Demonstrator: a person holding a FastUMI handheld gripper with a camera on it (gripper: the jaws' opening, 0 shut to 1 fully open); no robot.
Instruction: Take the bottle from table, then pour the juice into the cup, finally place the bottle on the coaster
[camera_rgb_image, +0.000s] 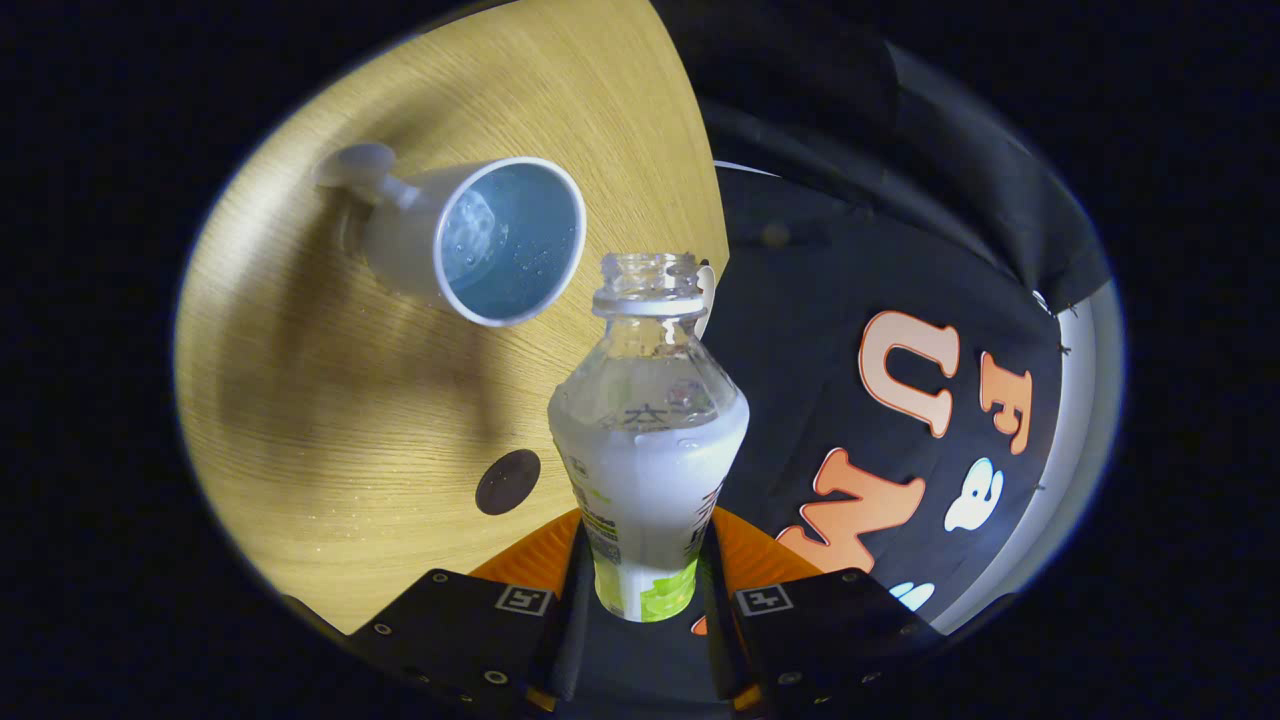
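Observation:
A clear, uncapped bottle (645, 440) with a green and white label holds whitish juice and stands between my fingers, both pressing on its lower body. My gripper (643, 580) is shut on it and lifted above the wooden table (330, 400), with the view rolled sideways. Beyond the bottle's open neck stands a white cup (480, 240) with a handle; its bluish inside is wet with drops. A small dark round coaster (507, 481) lies on the table beside the bottle's body, nearer to my fingers than the cup.
The table's edge runs just behind the bottle; past it hangs the black cloth wall (900, 300) of the booth. A pale strip (1085, 400) of the booth's frame borders the cloth on the far side.

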